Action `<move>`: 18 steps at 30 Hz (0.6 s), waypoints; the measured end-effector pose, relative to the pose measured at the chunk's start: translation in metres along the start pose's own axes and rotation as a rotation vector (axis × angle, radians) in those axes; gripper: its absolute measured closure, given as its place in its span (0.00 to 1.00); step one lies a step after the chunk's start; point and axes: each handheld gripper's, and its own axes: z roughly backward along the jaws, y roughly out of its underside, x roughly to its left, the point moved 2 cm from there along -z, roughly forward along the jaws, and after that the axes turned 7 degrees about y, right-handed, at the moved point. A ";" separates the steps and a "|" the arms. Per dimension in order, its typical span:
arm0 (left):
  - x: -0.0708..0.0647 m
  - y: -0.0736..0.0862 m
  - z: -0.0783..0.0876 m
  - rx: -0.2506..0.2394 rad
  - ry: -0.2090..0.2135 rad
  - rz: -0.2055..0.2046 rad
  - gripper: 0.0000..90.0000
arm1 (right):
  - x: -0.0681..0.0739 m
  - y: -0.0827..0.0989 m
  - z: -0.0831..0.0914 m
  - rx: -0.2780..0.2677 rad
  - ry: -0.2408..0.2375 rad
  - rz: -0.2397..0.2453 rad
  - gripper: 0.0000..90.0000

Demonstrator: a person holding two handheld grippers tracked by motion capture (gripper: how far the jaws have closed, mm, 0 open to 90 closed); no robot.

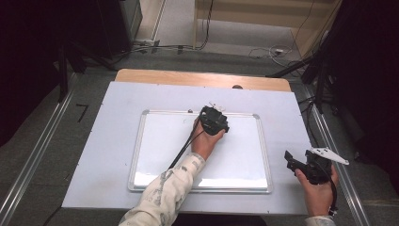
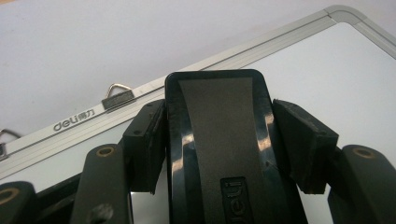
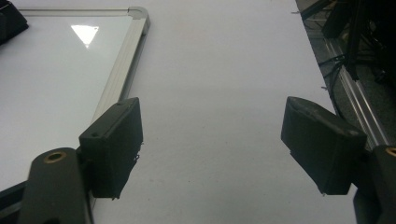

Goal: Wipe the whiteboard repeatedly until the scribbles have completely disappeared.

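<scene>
A black eraser (image 2: 219, 140) with a grey felt strip stands between the pads of my left gripper (image 2: 224, 142), which is shut on its sides. The eraser rests on a whiteboard (image 1: 160, 150) with a silver frame, near its far edge. From above, my left gripper (image 1: 214, 121) sits at the board's upper middle and hides the eraser. My right gripper (image 1: 295, 162) hovers off the board's right side over the white sheet. In its own view the right gripper (image 3: 215, 144) stands open with nothing between its pads, the whiteboard (image 3: 56, 70) to its left.
A white sheet (image 1: 117, 108) covers the wooden table (image 1: 188, 77). A metal hanging ring (image 2: 119, 88) sticks out from the whiteboard frame (image 2: 280, 37). Metal rails (image 1: 33, 155) and cables run along the floor on both sides.
</scene>
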 end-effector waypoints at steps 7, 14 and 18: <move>-0.001 -0.002 -0.003 0.000 0.009 0.006 0.43 | -0.001 0.001 0.000 0.001 0.004 0.000 0.21; 0.003 0.001 0.001 0.003 0.009 0.003 0.43 | -0.002 0.001 0.001 0.001 0.006 -0.005 0.21; 0.008 0.004 0.006 0.002 0.004 0.007 0.43 | -0.002 0.001 0.000 0.001 0.004 -0.001 0.21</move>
